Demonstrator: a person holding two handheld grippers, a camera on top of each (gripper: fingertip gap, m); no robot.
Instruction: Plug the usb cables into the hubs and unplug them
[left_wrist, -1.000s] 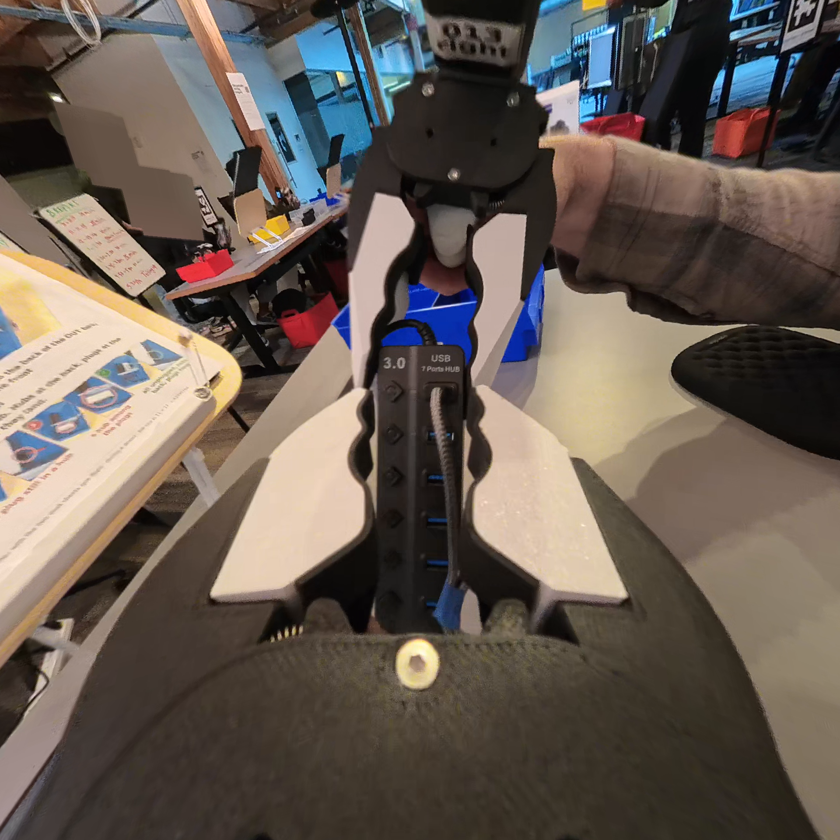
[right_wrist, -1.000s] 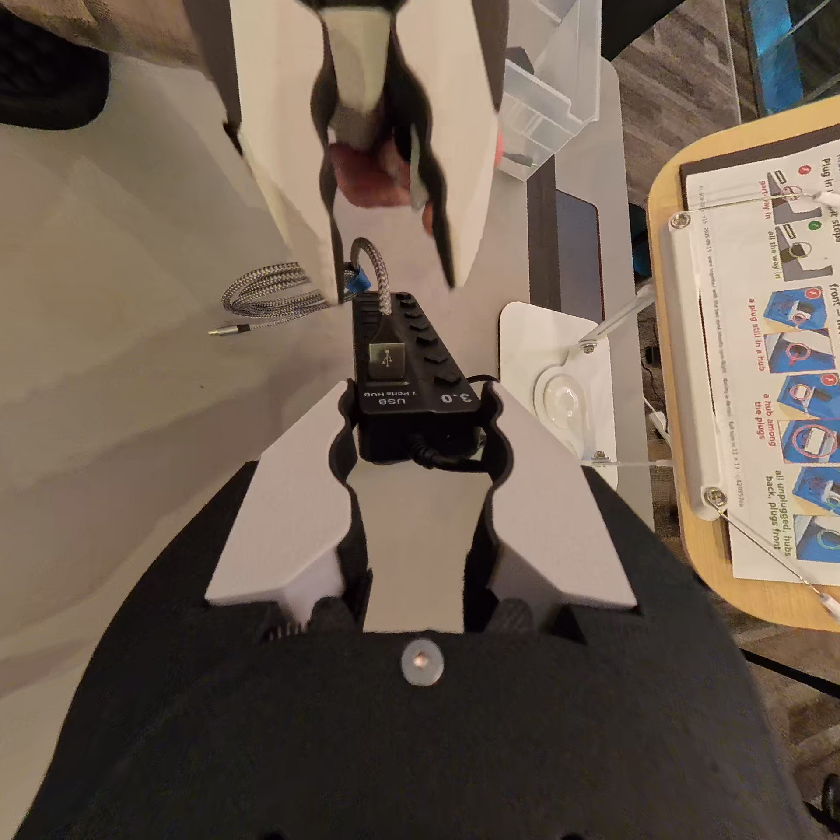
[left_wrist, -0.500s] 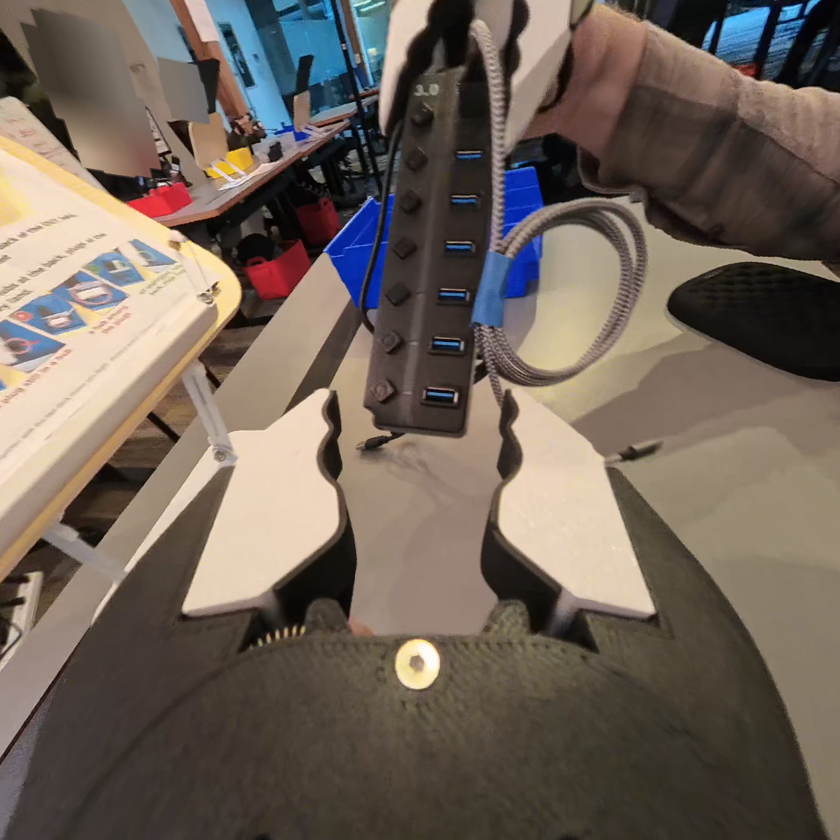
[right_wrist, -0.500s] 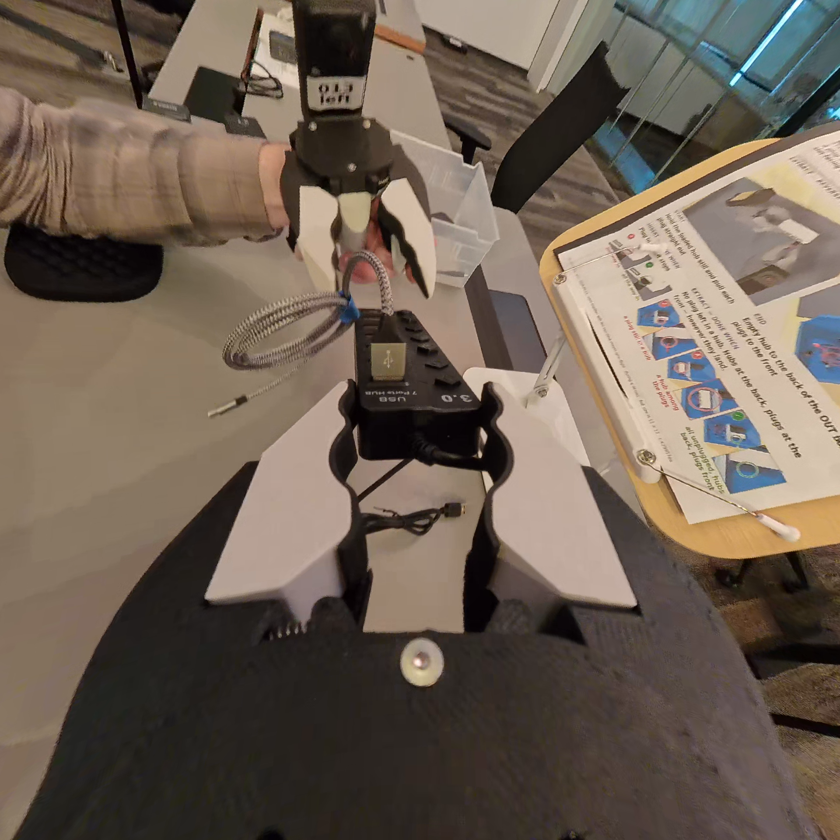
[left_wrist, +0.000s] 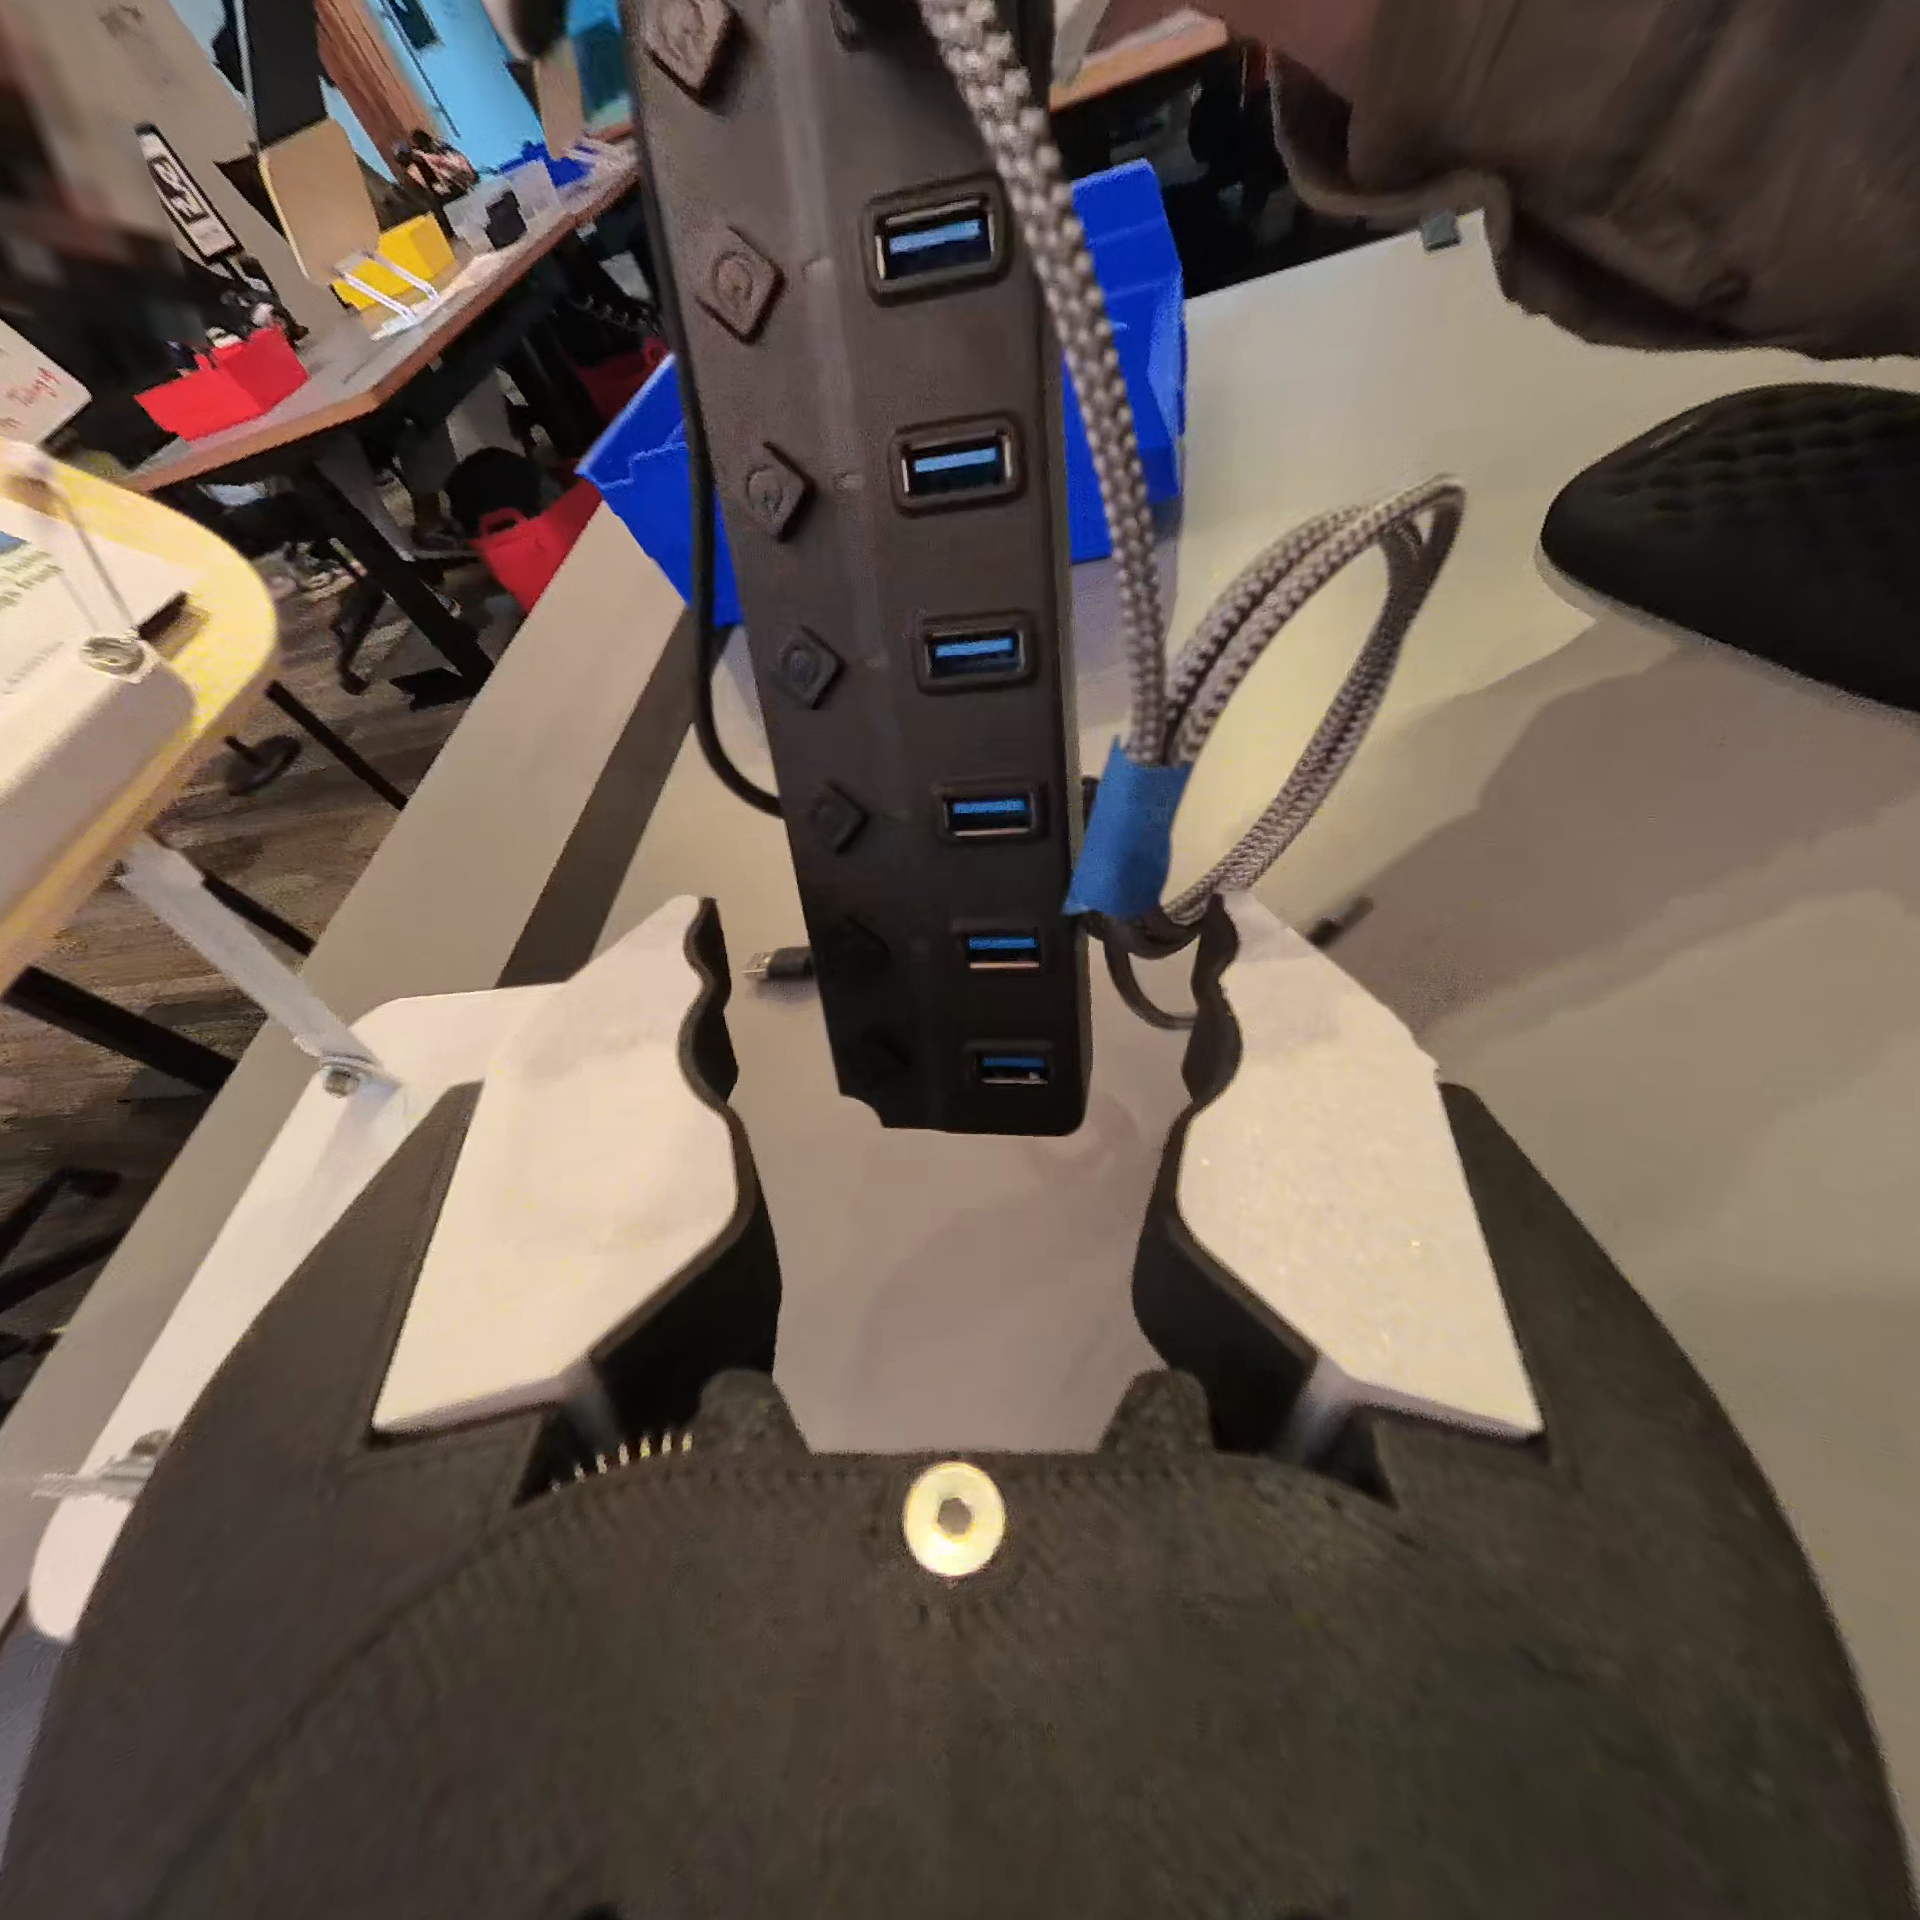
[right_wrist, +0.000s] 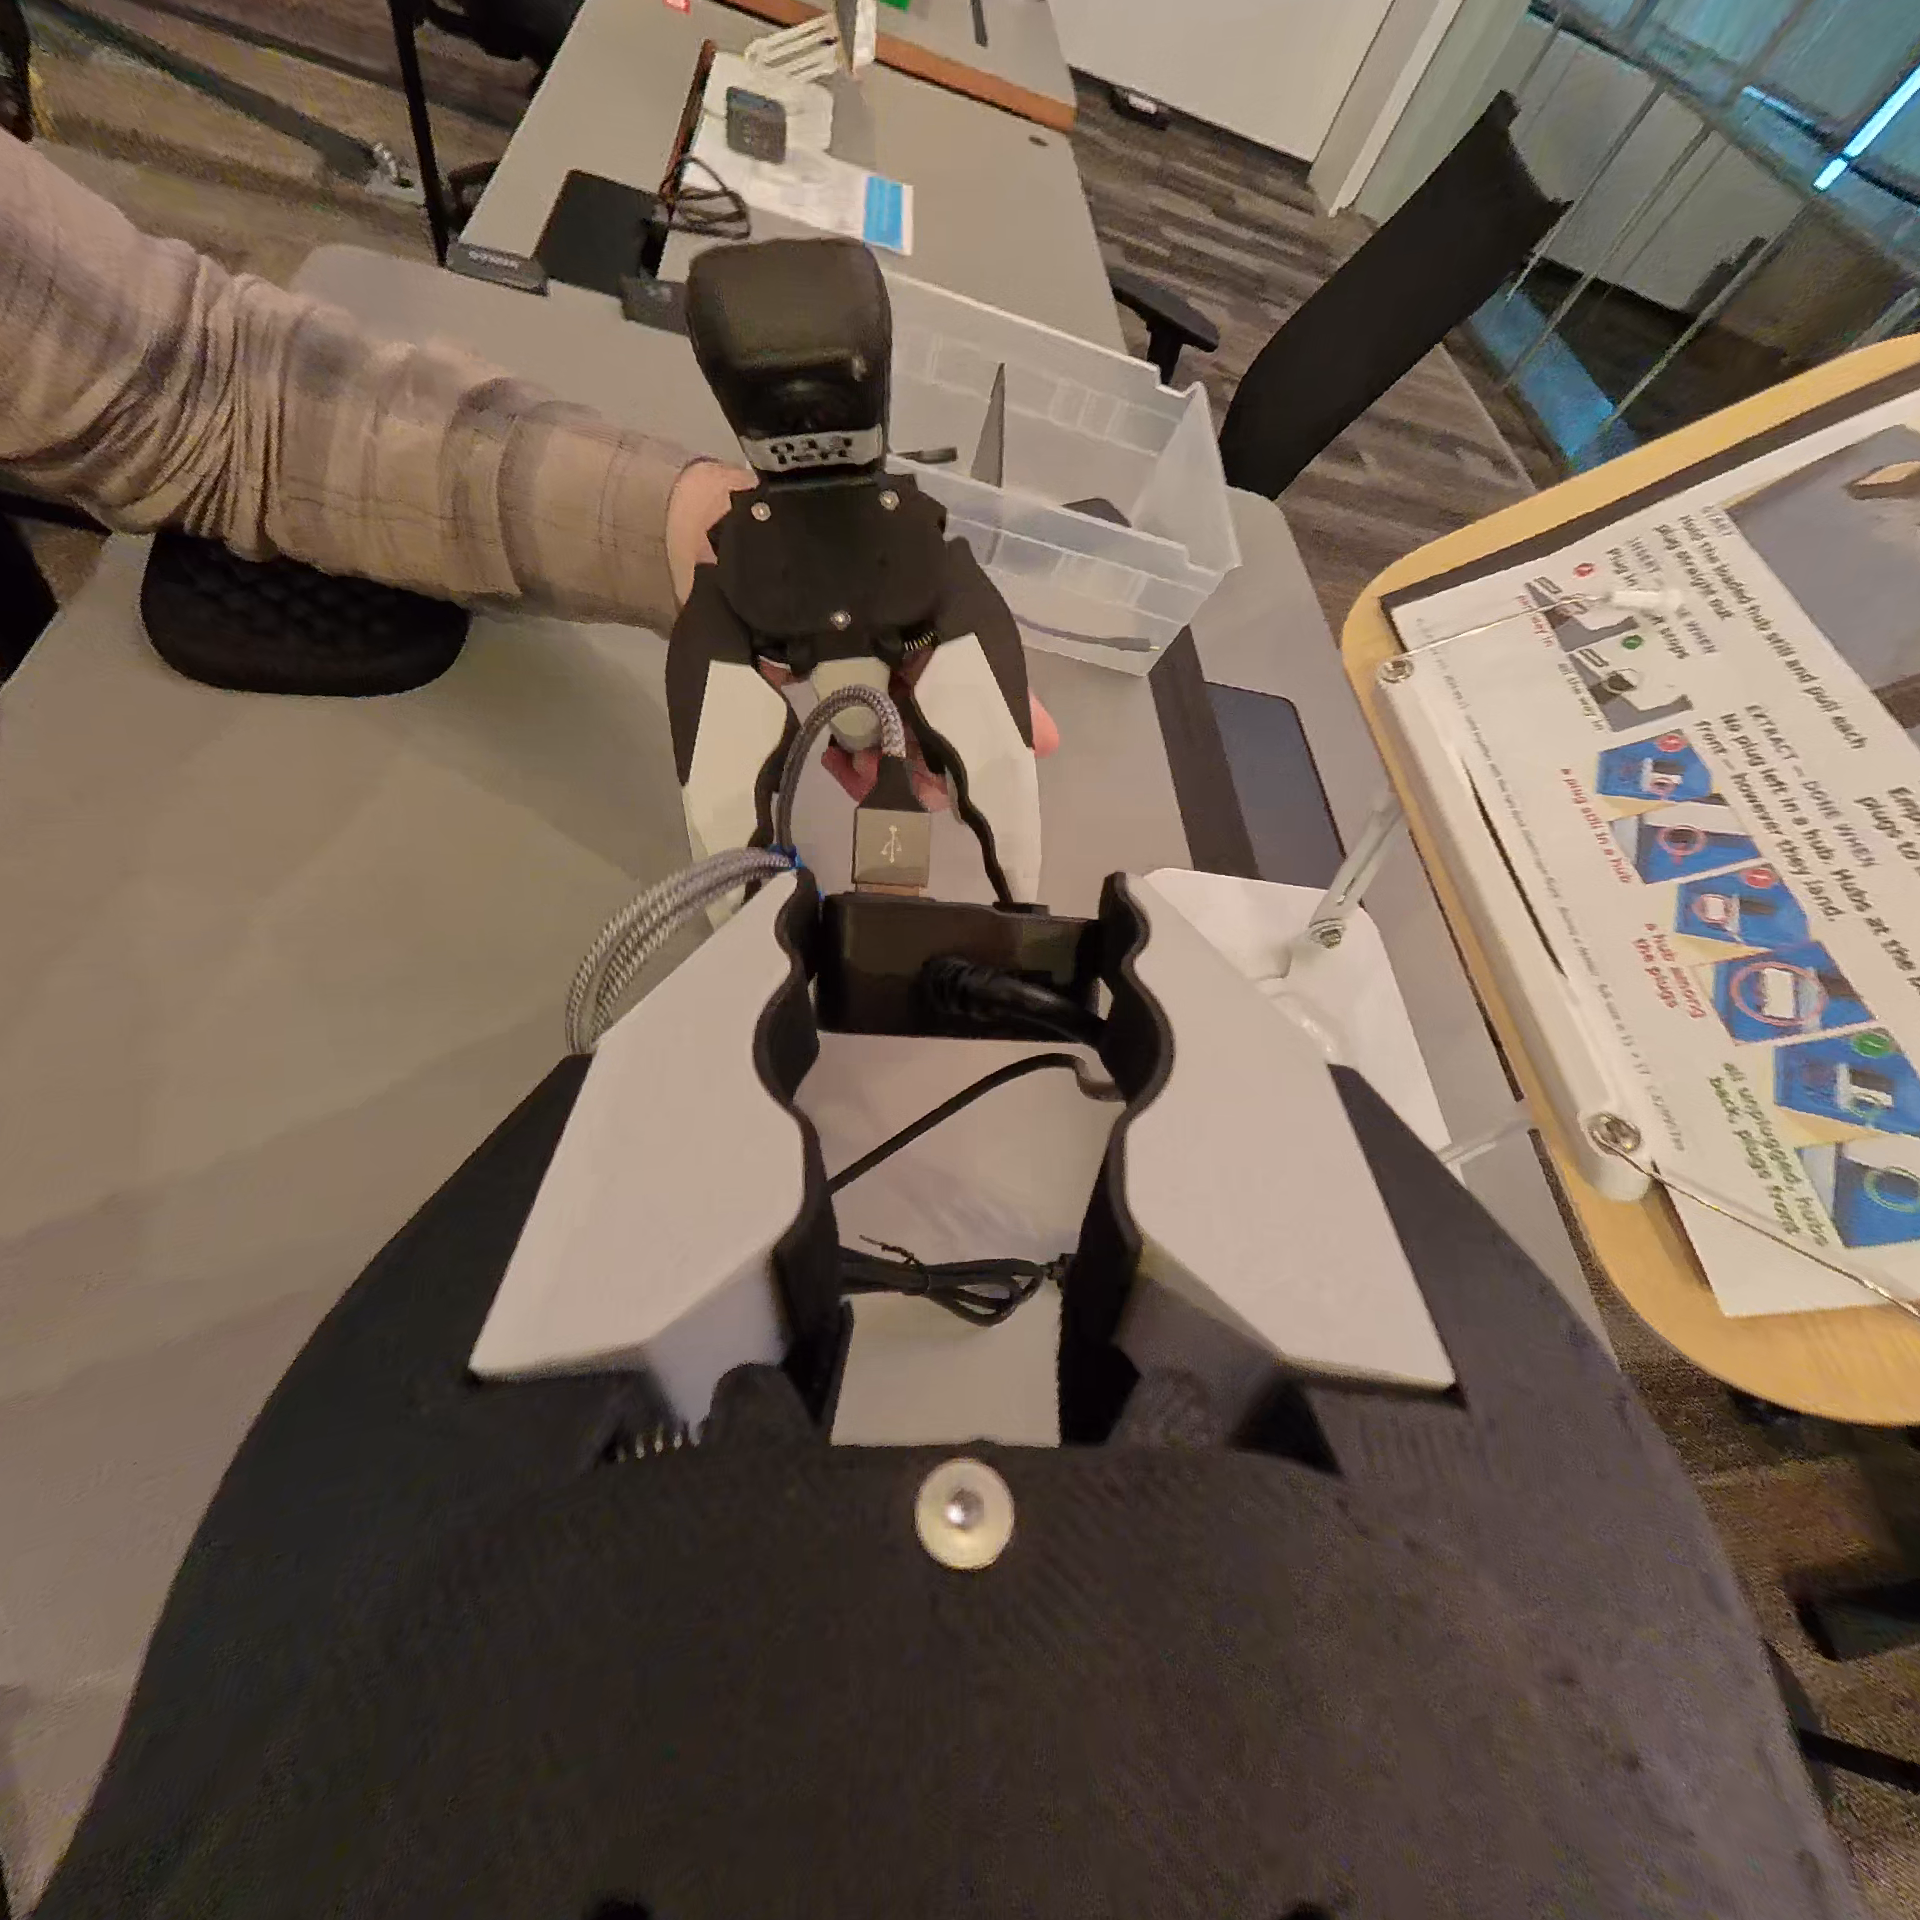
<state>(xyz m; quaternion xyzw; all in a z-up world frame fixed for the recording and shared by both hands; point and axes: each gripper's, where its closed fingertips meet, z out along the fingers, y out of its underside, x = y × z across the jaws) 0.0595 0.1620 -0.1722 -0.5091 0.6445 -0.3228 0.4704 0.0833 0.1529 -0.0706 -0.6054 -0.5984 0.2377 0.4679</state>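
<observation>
apparently mid-unplugging: the right gripper (right_wrist: 961, 961) clamped the hub (right_wrist: 956, 961) above the table (right_wrist: 260, 935), while the left gripper (left_wrist: 961, 1023) gaped empty; it next needed closing on the plug (right_wrist: 890, 852).

Hub (left_wrist: 914, 665): long black strip, row of blue-tongued USB ports down one side, diamond-shaped buttons beside them. Held off the table, near end hanging free in left wrist view, six ports showing there all empty. Right wrist view: hub's (right_wrist: 956, 961) far end sits clamped, thin black lead (right_wrist: 966, 1122) coming out of it and trailing down to a loose pile on the table. Braided grey cable (left_wrist: 1299, 707): coiled loop bound with blue tape, hanging just right of hub. Its metal plug (right_wrist: 890, 860) seated in the top end port, standing up from the hub face.
</observation>
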